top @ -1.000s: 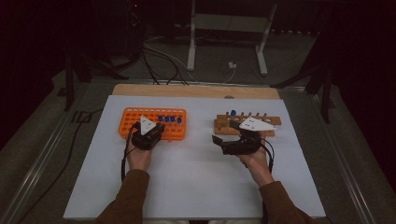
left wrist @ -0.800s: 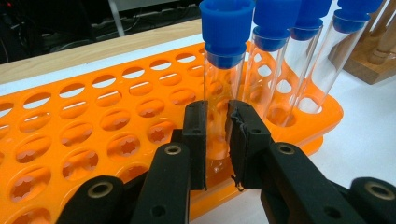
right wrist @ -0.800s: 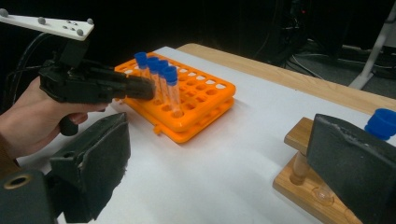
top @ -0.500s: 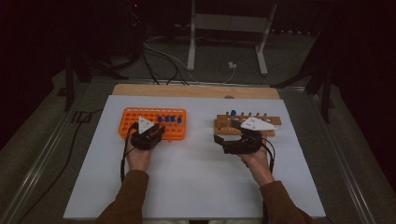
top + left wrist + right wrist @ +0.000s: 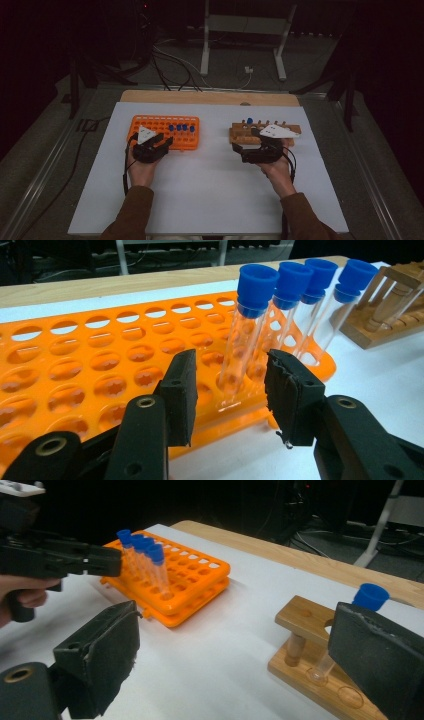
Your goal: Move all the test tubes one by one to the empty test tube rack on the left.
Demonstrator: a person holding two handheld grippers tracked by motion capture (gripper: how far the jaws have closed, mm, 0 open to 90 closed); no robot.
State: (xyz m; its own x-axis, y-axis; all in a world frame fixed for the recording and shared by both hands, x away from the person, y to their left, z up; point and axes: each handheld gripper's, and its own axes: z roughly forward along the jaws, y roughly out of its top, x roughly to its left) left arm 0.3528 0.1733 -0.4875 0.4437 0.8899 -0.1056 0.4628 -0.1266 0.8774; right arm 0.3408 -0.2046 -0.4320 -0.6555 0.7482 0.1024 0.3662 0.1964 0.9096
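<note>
From above, the orange rack (image 5: 165, 132) on the white table (image 5: 210, 190) carries four blue-capped tubes (image 5: 181, 128) at its right end, while the left gripper view shows the clear glass of the nearest tube (image 5: 247, 335) between that gripper's parted jaws, untouched. The left gripper (image 5: 161, 145) sits at the rack's near edge. Right of the rack, the right gripper (image 5: 239, 148) hovers wide open and empty beside the wooden stand (image 5: 312, 655), which holds one capped tube (image 5: 367, 600).

Tube rack (image 5: 165, 131) left of wooden stand (image 5: 260, 134)
</note>
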